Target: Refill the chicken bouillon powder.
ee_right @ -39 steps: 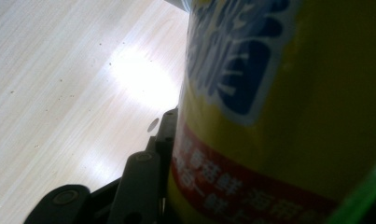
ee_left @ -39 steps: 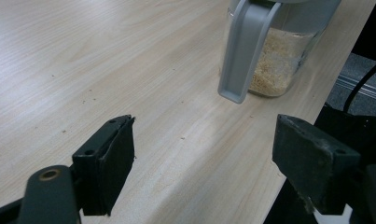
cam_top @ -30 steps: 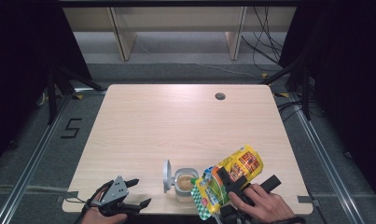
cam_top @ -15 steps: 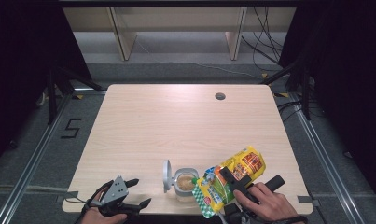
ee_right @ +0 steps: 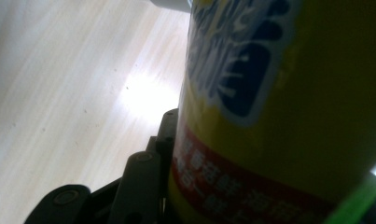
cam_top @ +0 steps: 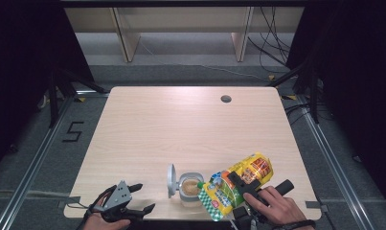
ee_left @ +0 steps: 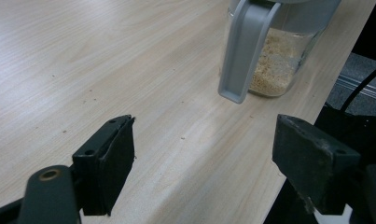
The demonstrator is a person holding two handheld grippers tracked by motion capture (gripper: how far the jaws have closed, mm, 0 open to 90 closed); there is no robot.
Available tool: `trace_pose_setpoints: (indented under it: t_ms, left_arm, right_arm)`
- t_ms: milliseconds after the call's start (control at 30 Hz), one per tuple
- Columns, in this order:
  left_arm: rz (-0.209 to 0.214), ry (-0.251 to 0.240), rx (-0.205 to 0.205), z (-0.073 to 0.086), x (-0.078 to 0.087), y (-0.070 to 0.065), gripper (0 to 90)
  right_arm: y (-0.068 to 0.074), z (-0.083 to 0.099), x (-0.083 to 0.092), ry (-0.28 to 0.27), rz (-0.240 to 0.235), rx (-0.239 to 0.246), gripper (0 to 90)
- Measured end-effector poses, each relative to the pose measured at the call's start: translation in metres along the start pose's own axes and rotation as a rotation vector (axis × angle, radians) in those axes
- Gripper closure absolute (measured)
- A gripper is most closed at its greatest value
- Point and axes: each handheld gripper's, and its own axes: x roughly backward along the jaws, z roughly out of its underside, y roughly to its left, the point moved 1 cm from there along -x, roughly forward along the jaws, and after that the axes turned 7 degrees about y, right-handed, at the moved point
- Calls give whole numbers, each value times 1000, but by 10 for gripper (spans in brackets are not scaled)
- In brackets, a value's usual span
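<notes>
Yellow snack bag [cam_top: 238, 184] pinched in my right gripper [cam_top: 241, 188], tipped over the open glass jar [cam_top: 190, 188] near the worktop's [cam_top: 181, 129] front edge; contact probably none. Left gripper [cam_top: 133, 199] spread, idle at the front-left corner.

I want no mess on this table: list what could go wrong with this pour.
The clear glass jar of beige granules stands near the table's front edge, unheld by the open left gripper; a nudge may tip it off. The tilted yellow foil bag in the right gripper may spill past the jar's mouth.
</notes>
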Motion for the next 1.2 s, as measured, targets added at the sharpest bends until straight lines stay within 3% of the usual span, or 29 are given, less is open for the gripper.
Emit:
trace_pose_setpoints:
  t_ms: [267, 333, 400, 467, 533, 567, 633, 667, 700, 733, 767, 800, 867, 933, 967, 1033, 1100, 1133, 1167, 1200]
  left_arm:
    - [-3, 4, -5, 0, 0, 0, 206]
    - [-9, 22, -24, 0, 1, 2, 205]
    - [-7, 26, -3, 1, 1, 1, 205]
    - [-8, 27, 3, 1, 1, 0, 205]
    - [-8, 27, 2, 1, 1, 0, 205]
    - [4, 2, 30, 1, 0, -2, 205]
    - [4, 2, 27, 0, 0, -2, 205]
    - [0, -1, 28, 1, 0, -2, 206]
    - [0, 1, 27, 1, 0, -2, 205]
    - [-5, 22, 7, 1, 1, 0, 206]
    - [3, 19, 17, 1, 0, -1, 205]
    - [8, 6, 28, 0, -1, -2, 206]
    - [7, 10, 25, 0, 0, -2, 205]
    - [2, 8, 24, 1, 0, -1, 205]
    - [-8, 29, 2, 1, 1, 1, 206]
    - [8, 11, 27, 0, 0, -1, 205]
    - [8, 10, 24, 0, 0, -2, 205]
    - [7, 9, 24, 0, 0, -2, 205]
    - [2, 8, 27, 1, 0, -2, 205]
    - [1, 0, 26, 0, 0, -2, 206]
  right_arm:
    - [5, 7, -6, -34, -21, -66, 670]
    - [4, 8, -8, -55, -12, -46, 672]
    - [7, 8, -7, -52, -28, -79, 673]
    - [6, 6, -8, -77, -19, -62, 674]
    - [9, 6, -8, -66, -35, -100, 675]
    - [6, 5, -9, -93, -22, -77, 676]
    - [7, 6, -10, -106, -26, -100, 677]
    - [10, 8, -11, -96, -45, -146, 679]
    - [8, 9, -12, -120, -31, -125, 680]
    - [10, 10, -11, -104, -55, -161, 683]
    - [9, 11, -12, -125, -45, -157, 684]
    - [12, 12, -13, -125, -56, -195, 686]
    - [14, 13, -14, -135, -68, -220, 690]
    - [15, 14, -15, -147, -69, -235, 695]
    - [15, 15, -16, -151, -65, -237, 696]
    - [18, 16, -18, -163, -74, -258, 700]
    - [18, 17, -20, -177, -67, -261, 703]
    - [24, 18, -19, -158, -95, -353, 705]
    - [20, 19, -21, -181, -92, -298, 706]
    - [22, 19, -22, -183, -98, -332, 707]
